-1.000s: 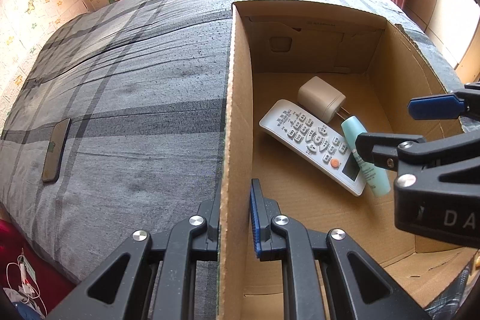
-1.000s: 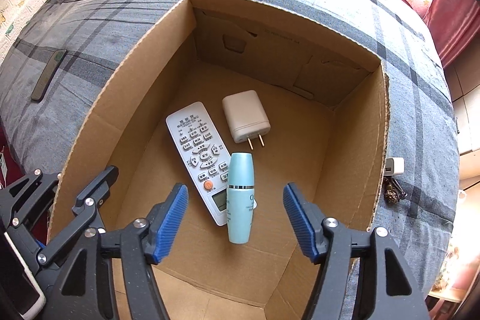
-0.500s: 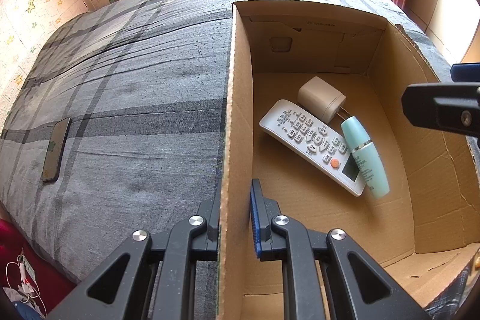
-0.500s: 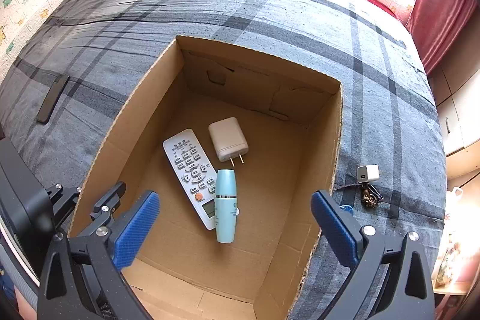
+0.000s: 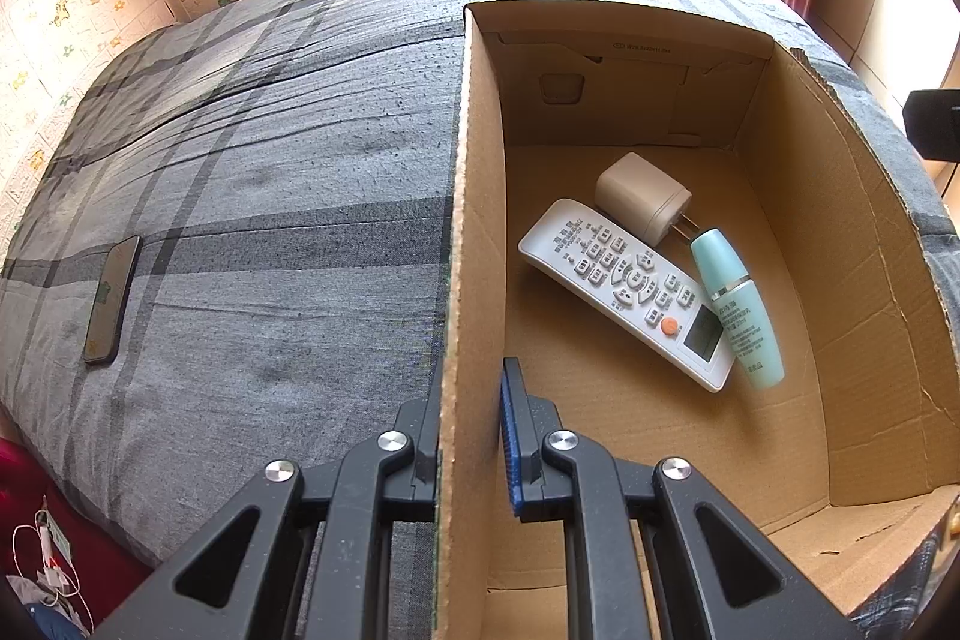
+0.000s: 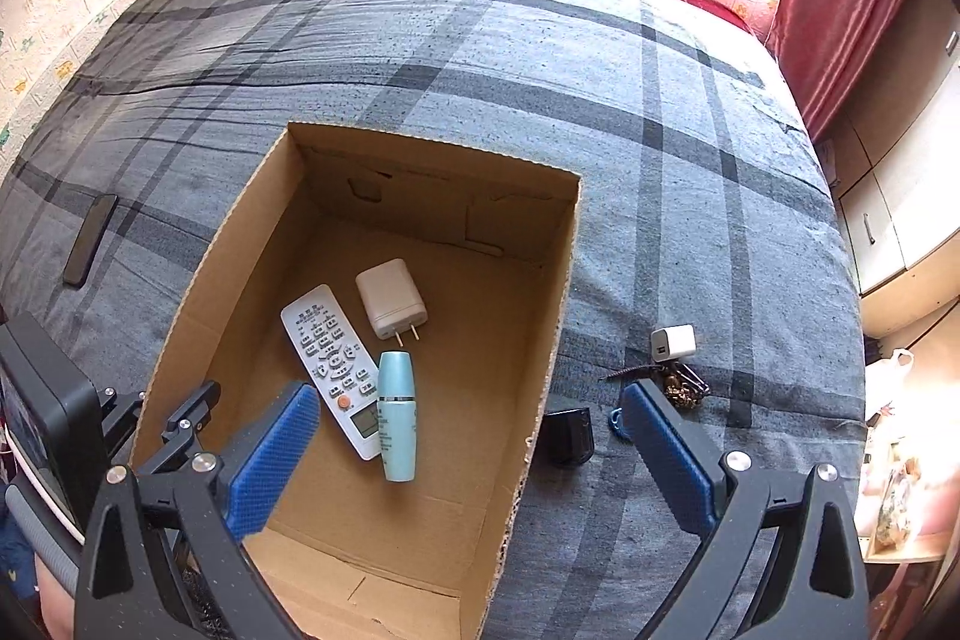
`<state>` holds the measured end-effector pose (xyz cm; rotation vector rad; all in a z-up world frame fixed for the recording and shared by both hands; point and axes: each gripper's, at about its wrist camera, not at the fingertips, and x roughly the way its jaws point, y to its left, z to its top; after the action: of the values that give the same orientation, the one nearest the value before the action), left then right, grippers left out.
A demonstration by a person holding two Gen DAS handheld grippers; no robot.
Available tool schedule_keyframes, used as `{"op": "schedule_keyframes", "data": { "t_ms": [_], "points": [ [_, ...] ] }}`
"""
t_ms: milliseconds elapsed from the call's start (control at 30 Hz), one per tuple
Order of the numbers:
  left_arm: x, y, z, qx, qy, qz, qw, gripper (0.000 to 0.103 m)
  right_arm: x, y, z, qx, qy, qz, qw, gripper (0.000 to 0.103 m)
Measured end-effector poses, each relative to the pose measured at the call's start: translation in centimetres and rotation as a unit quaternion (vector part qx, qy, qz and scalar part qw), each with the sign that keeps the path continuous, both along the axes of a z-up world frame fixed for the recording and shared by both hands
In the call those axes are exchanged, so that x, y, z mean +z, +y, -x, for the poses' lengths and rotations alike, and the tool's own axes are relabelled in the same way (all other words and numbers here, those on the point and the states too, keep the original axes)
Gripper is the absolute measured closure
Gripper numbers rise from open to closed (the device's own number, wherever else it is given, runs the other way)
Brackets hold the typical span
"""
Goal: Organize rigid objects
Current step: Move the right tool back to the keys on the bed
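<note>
Jaws of left gripper (image 5: pixel 471 436) pinch the cardboard box (image 5: pixel 474 232) wall; right gripper (image 6: pixel 474 451) gapes above the plaid bed (image 6: pixel 480 58).

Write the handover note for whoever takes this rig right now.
Left gripper: shut on the cardboard box wall, steadying it.
Right gripper: open, empty, above the box's right edge.
In the box: remote, beige charger, teal bottle.
Left on the bed: small white adapter, keys, a black item by the box, phone at far left.
</note>
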<state>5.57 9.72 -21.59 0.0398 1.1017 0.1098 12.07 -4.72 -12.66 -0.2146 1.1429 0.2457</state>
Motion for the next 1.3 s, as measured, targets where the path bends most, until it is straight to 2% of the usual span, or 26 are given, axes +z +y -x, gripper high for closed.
{"op": "schedule_keyframes", "data": {
  "t_ms": [333,633,967,1300],
  "points": [
    [-0.1,-0.1,-0.1,0.0,0.001,-0.002,1.0,0.088,0.5,-4.6,-0.6,-0.04,-0.001,-0.004,0.999,0.0],
    [-0.1,-0.1,-0.1,0.0,0.001,-0.002,1.0,0.088,-0.6,-9.3,-1.2,-0.085,0.005,-0.001,0.996,0.0],
    [-0.1,-0.3,0.0,-0.001,0.001,-0.005,1.0,0.088,-4.1,-13.3,-1.6,-0.124,0.024,-0.013,0.992,0.0],
    [-0.1,-0.4,0.0,-0.001,0.001,-0.006,1.0,0.088,-7.5,-15.4,-2.4,-0.144,0.042,-0.025,0.988,0.0]
  ]
}}
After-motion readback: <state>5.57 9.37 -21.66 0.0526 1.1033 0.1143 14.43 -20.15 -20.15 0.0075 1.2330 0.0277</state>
